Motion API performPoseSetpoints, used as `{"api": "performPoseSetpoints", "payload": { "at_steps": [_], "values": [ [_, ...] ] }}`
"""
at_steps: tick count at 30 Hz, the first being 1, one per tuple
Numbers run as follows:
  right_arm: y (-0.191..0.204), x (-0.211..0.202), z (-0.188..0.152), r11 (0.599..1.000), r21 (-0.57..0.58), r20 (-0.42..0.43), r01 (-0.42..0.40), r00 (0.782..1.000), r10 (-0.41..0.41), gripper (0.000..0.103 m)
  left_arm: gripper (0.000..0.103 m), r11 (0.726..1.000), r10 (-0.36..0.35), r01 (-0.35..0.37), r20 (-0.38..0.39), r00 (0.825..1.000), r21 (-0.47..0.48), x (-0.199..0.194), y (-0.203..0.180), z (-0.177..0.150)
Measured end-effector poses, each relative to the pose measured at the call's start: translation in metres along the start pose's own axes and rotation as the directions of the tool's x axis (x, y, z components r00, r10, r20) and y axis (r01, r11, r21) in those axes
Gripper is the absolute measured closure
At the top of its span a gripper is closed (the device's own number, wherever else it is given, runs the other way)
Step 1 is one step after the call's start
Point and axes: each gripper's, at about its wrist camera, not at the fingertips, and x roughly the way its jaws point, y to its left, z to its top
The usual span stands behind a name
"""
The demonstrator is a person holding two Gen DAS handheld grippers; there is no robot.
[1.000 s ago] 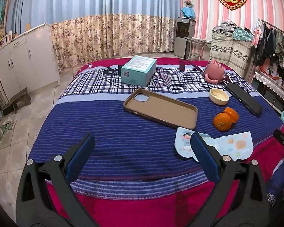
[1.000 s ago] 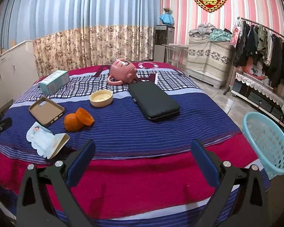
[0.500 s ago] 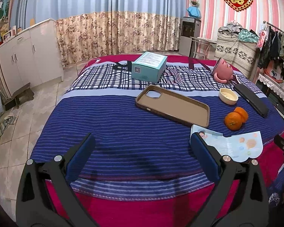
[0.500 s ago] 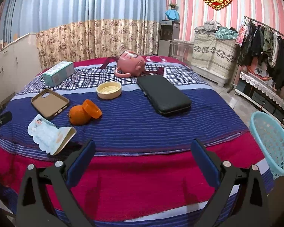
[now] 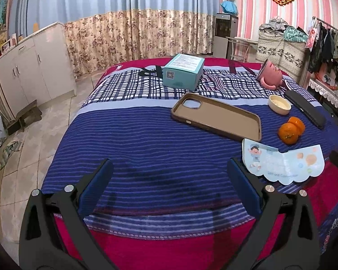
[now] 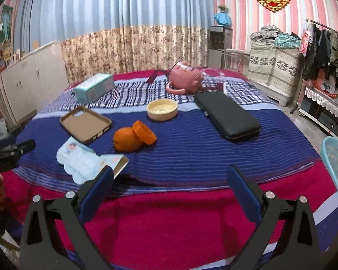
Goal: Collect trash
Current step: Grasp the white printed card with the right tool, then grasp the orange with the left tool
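**Both claws open above the near edge of the bed**

The left claw [image 5: 169, 175] is wide open and holds nothing; it hangs over the near part of the bed [image 5: 146, 148], above the blue striped blanket. The right claw [image 6: 170, 180] is also wide open and empty, above the red edge of the same bed.

The things lie on the blanket. A light blue paper card with cartoon pictures [image 5: 284, 164] lies open near the front edge, just beside the right finger of the left claw. In the right wrist view the same card [image 6: 85, 159] is close to the left finger of the right claw. Behind the card lies a brown phone case [image 5: 216, 119] with its inner side up. An orange [image 5: 288, 133] lies to the right of the case, and an orange lid [image 6: 144, 132] leans on it. Further back are a small cream bowl [image 6: 162, 109], a black case [image 6: 227, 115], a pink mug [image 6: 184, 77] lying on its side, and a teal box [image 5: 183, 70].

A light blue basket [image 6: 336, 168] stands on the floor at the right side of the bed, well apart from the card.
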Motion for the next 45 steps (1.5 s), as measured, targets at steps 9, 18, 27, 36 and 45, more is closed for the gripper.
{"api": "performPoseSetpoints", "payload": {
  "at_steps": [9,18,27,36,45],
  "values": [
    [0.032,0.041,0.005,0.99,-0.031,-0.129,-0.137,0.983,0.132,0.008,0.006,1.0,-0.003,0.003,-0.002,1.0,0.011,-0.002,-0.002,0.001],
    [0.03,0.039,0.002,0.936,0.052,-0.12,-0.349,0.928,0.353,0.084,0.006,0.999,-0.026,0.026,0.007,1.0,0.023,-0.011,-0.015,0.009],
    [-0.051,-0.007,0.002,0.965,0.095,-0.02,-0.244,0.969,0.247,0.087,0.006,0.986,-0.122,0.122,-0.003,0.992,0.114,-0.011,-0.076,0.015],
    [-0.156,-0.032,-0.01,0.959,0.268,0.03,-0.089,0.996,0.084,0.088,0.006,0.956,-0.203,0.205,-0.03,0.979,0.211,0.016,-0.151,0.028],
    [-0.182,-0.035,-0.014,0.951,0.306,0.059,-0.045,0.998,0.029,0.088,0.037,0.932,-0.24,0.277,-0.176,0.955,0.235,0.062,-0.185,0.032]
  ]
}}
